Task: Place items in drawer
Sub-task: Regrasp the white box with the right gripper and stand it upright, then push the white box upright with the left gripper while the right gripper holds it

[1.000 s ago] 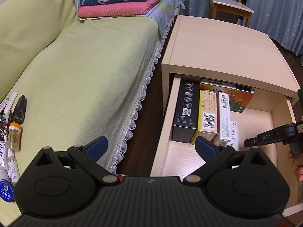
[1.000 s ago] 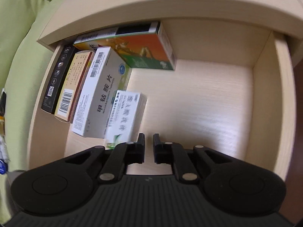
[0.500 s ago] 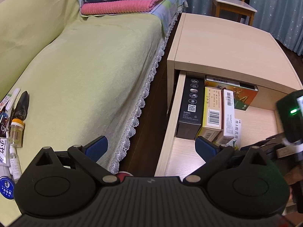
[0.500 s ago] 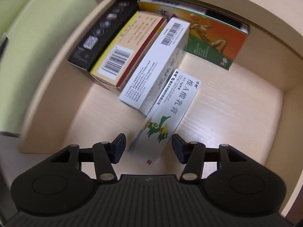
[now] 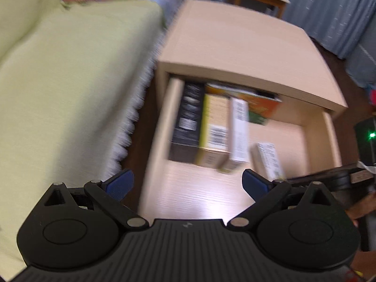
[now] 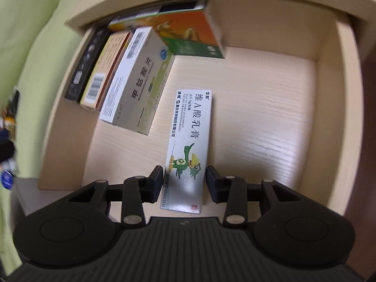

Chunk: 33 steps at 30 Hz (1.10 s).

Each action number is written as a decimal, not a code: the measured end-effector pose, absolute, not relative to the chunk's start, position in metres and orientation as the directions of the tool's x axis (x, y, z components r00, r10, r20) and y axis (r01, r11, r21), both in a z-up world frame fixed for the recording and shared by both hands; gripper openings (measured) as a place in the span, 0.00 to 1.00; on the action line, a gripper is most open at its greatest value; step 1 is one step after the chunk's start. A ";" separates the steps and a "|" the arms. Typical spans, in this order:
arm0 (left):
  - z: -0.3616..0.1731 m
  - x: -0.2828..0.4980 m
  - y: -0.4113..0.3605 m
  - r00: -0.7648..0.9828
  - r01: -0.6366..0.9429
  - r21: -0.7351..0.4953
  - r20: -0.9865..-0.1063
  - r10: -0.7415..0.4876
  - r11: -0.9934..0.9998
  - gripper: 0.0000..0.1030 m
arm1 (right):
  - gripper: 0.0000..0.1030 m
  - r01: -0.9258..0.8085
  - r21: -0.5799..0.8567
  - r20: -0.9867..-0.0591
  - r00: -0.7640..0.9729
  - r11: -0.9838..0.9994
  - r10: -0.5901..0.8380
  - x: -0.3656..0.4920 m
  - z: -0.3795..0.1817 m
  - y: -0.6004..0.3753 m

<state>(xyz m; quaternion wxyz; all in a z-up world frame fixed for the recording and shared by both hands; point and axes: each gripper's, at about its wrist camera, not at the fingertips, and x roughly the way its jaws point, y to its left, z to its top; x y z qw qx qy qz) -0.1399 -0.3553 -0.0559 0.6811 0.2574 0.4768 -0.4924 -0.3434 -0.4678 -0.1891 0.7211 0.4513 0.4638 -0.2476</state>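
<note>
The wooden drawer (image 6: 326,108) is pulled out of a nightstand. A long white carton with a green bird (image 6: 192,127) lies flat on the drawer floor, near the front and apart from the other boxes. My right gripper (image 6: 184,183) is shut on its near end, one pad against each long side. In the blurred left wrist view the same carton (image 5: 268,159) shows near the drawer's front right. My left gripper (image 5: 188,183) hangs open and holds nothing above the drawer's front left corner (image 5: 155,141).
A black box (image 6: 87,63), a yellow box (image 6: 105,70) and a white box (image 6: 138,82) stand on edge along the drawer's left side. An orange-green box (image 6: 188,33) leans at the back. A green-covered sofa (image 5: 70,94) is left of the nightstand top (image 5: 235,47).
My right gripper narrowed from open to shut on the bird carton and swung it off the white box to lie straight. The left gripper moved right, over the drawer; its view is blurred.
</note>
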 end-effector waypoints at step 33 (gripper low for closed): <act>-0.182 -0.216 -0.443 -0.322 0.766 -0.405 -0.914 -0.248 0.499 0.46 | 0.34 0.694 0.595 -0.795 0.583 0.405 0.168 -0.383 -0.189 -0.470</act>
